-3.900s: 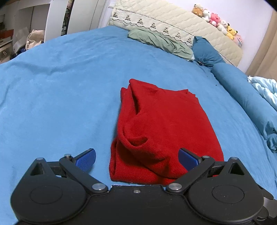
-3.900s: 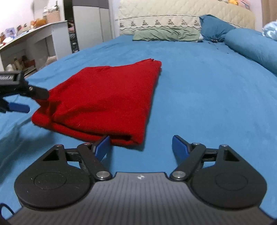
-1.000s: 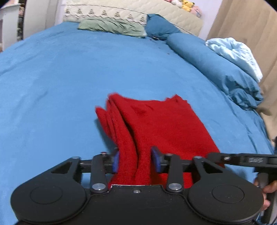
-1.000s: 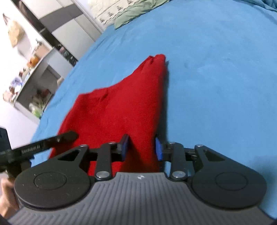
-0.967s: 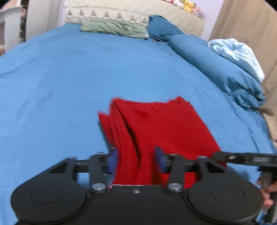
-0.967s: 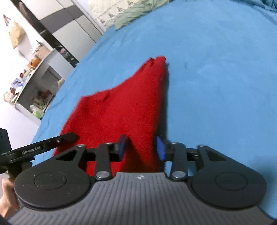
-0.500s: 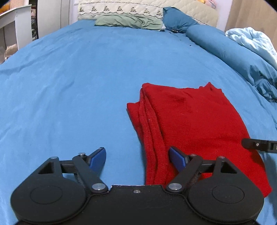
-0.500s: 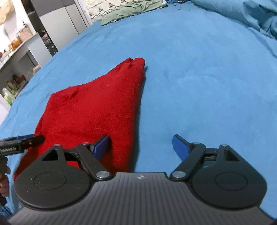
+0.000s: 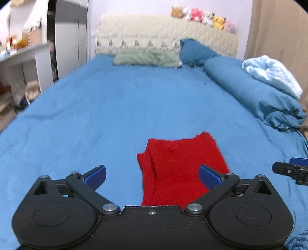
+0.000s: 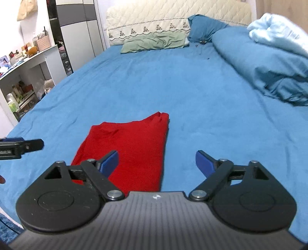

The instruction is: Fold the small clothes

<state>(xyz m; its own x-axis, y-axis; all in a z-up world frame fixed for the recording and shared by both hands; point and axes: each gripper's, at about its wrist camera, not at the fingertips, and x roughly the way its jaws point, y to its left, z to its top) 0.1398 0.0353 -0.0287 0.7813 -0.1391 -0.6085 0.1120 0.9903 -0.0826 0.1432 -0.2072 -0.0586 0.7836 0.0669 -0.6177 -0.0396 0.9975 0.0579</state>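
Left gripper (image 9: 152,174) and right gripper (image 10: 156,160), low in each frame, have just been opening; jaws wide, nothing between them

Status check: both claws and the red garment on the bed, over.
Left claw and right claw open, jaws just opened, nothing between them. Red knit garment folded flat on blue bedsheet. Nothing in the way.

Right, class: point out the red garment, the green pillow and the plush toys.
red garment (image 10: 130,146), right wrist view, middle of top layer.
green pillow (image 10: 154,43), right wrist view, its middle.
plush toys (image 9: 204,16), left wrist view, mid-row.
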